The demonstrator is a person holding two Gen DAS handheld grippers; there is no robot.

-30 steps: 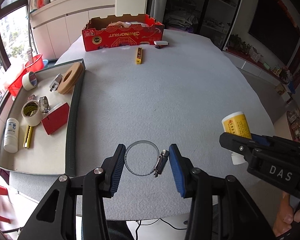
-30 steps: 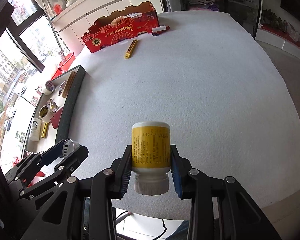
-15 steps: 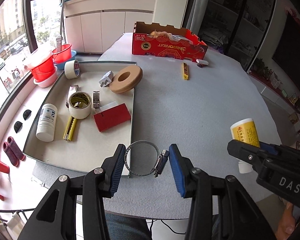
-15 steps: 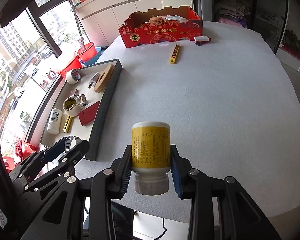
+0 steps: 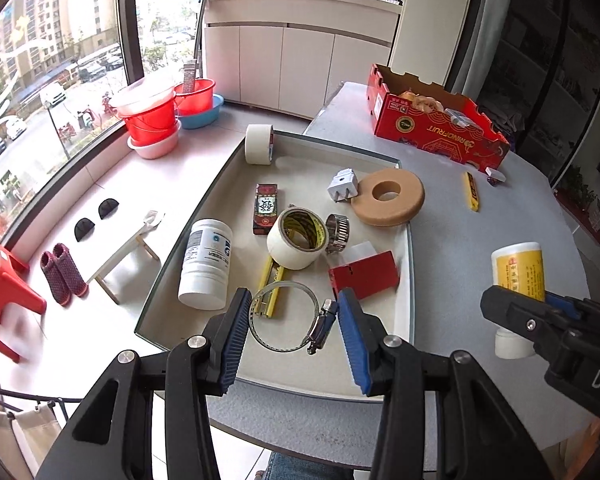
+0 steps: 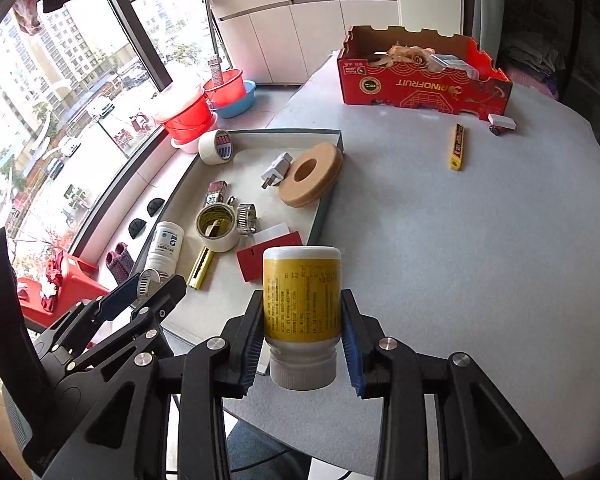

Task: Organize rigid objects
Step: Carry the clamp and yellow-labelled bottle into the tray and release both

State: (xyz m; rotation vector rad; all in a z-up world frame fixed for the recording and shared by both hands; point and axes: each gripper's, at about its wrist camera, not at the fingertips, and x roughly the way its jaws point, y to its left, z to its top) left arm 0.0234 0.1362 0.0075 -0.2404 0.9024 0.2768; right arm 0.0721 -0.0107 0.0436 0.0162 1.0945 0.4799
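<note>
Steel hose clamp (image 5: 290, 317) sits pinched betw. blue pads of left gripper (image 5: 293, 330), held above near end of the tray (image 5: 407, 276). Right gripper (image 6: 302, 340) squeezes yellow-label bottle (image 6: 301, 296), cap toward camera, over grey tabletop (image 6: 460, 240) beside tray. Below: tape roll (image 5: 296, 238), white bottle (image 5: 206, 262), red box (image 5: 364, 274), foam ring (image 5: 388, 197).

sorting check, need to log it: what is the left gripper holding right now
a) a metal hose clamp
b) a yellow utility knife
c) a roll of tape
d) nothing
a: the left gripper has its blue pads closed against a metal hose clamp, carried above the tray.
</note>
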